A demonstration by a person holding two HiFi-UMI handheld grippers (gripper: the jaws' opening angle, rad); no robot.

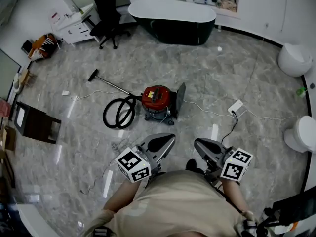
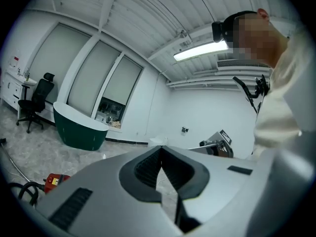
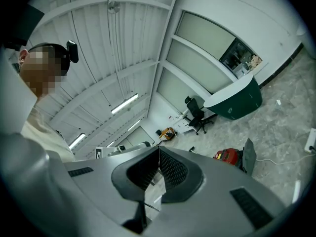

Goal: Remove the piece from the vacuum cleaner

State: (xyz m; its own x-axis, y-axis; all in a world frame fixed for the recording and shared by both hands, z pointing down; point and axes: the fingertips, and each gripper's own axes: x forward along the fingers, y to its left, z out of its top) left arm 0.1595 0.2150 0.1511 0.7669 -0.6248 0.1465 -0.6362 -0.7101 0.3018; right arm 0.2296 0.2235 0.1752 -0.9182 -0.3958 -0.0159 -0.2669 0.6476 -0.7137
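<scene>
Saw red vacuum cleaner (image 1: 157, 101) on floor (image 1: 222, 73), well ahead of both tongs. Found left tongs (image 1: 161, 143) and right tongs (image 1: 206, 147) pressed together, empty. Judged body heavy, rigid; likely piece, black hose (image 1: 118, 113), floppy, springy; best gripped at stiff cuff by body.

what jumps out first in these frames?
The red vacuum cleaner sits mid-floor, its black hose coiled to its left in the head view. Behind it, by the far wall, stands a dark green bathtub with a white rim. At the bottom, the left gripper and right gripper are both shut and empty, close to the person and well short of the vacuum cleaner.
</scene>
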